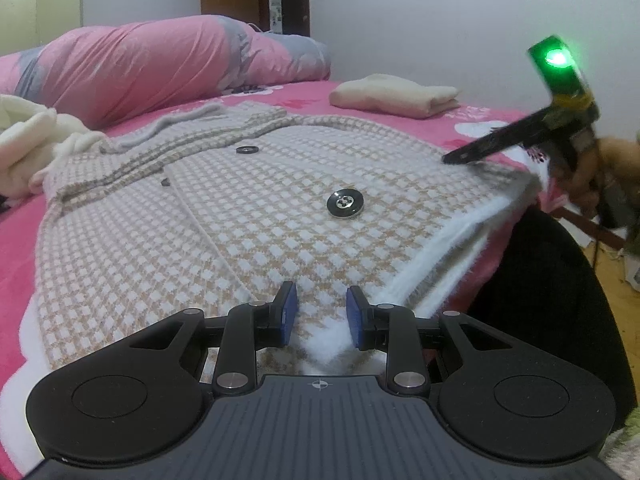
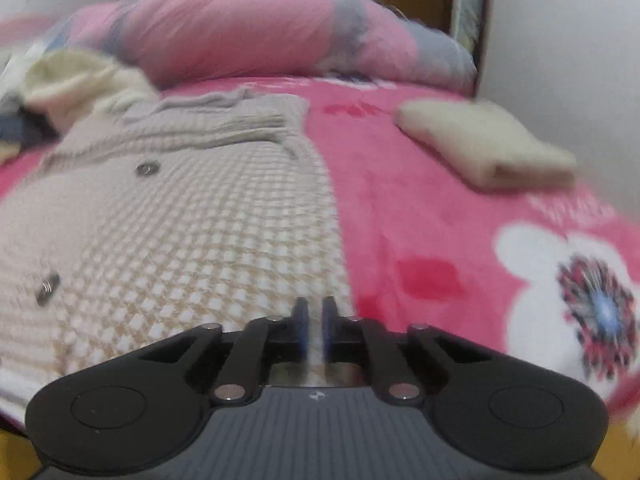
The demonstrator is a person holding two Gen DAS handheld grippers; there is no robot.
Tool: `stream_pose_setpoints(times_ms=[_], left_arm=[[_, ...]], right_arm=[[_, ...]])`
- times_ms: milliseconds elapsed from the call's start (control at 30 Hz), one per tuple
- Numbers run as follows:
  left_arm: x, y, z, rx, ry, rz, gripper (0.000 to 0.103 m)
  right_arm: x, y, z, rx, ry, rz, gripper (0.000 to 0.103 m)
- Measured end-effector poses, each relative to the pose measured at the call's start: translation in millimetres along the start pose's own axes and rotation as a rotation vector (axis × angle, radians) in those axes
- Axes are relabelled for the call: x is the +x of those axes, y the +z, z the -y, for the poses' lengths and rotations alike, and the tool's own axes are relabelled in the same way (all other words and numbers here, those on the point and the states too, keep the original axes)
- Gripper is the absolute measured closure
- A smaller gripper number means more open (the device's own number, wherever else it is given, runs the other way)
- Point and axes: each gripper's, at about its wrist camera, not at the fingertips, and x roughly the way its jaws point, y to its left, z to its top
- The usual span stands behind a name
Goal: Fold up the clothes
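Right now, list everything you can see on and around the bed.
checked cardigan: one, beige and white, spread flat on the bed
buttons: at least two, black, down the cardigan front
folded garment: one, cream, far right of the bed
blanket: one, pink with white flowers, covering the bed
duvet: one, pink and grey, bunched at the far end
unfolded clothes: a cream heap, far left
left gripper: fingers apart over the cardigan's near edge
right gripper: fingers pinching the cardigan's right edge
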Motion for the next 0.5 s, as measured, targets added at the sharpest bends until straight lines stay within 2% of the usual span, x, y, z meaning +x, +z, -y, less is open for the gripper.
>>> stream_pose_setpoints(times_ms=[133, 267, 367, 400, 500], left_arm=[[0.1, -0.5, -1.8, -0.003, -0.011, 0.002, 0.076], [-0.2, -0.9, -2.4, -0.007, -0.017, 0.003, 0.076], [-0.4, -1.7, -1.8, -0.006, -0.018, 0.005, 0.076], [-0.6, -2.3, -2.4, -0.006, -0.02, 0.007, 0.075], [-1.5, -4.4, -4.7, -0.008, -0.031, 0.014, 0.075]], right_arm=[[-7.7, 13.2, 19.7, 0.05, 0.007, -0.018, 0.101], [13.0, 45.1, -12.7, 0.038, 0.146, 0.014, 0.101], [50.4, 45.3, -34.8, 0.0, 0.204, -0.055, 0.101], [64.6, 41.5, -32.7, 0.001, 0.191, -0.089, 0.101], [82.9, 32.8, 6.3, 0.162, 0.16, -0.124, 0.102]])
